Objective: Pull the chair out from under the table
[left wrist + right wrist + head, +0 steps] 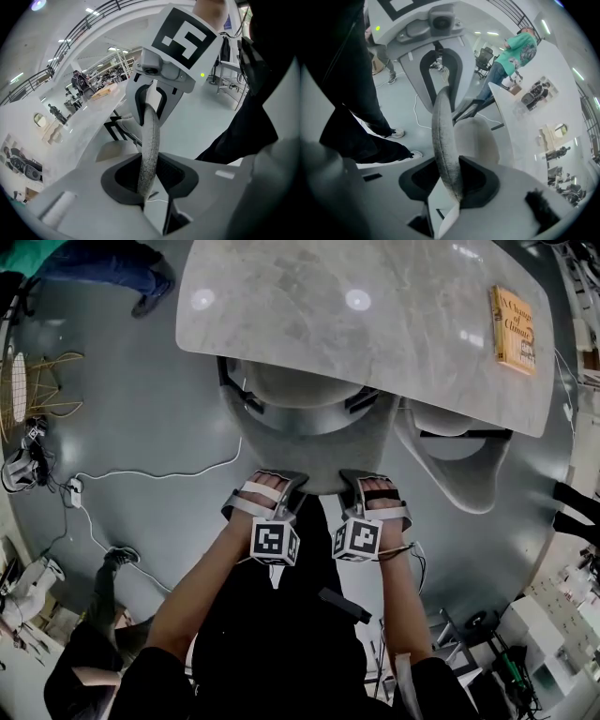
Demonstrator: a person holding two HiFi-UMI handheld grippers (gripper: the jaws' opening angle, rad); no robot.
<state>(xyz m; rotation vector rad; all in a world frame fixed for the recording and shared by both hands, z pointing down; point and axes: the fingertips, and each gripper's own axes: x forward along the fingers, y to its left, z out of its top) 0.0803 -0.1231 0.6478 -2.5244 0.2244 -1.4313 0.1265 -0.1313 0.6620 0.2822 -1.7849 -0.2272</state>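
I hold the left gripper (267, 486) and the right gripper (375, 486) side by side on the chair (309, 442), each pair of jaws pinching the top rim of its backrest (150, 140), so the pull should stay straight. The seat is tucked under the near edge of the surface (356, 343).

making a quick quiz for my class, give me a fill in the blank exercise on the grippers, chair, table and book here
1. The left gripper and the right gripper each clamp the top edge of the grey chair, on its ___.
2. The seat of the chair is tucked ___ the table.
3. In the head view, the book lies near the ___ end of the table.

Missing words: backrest; under; right
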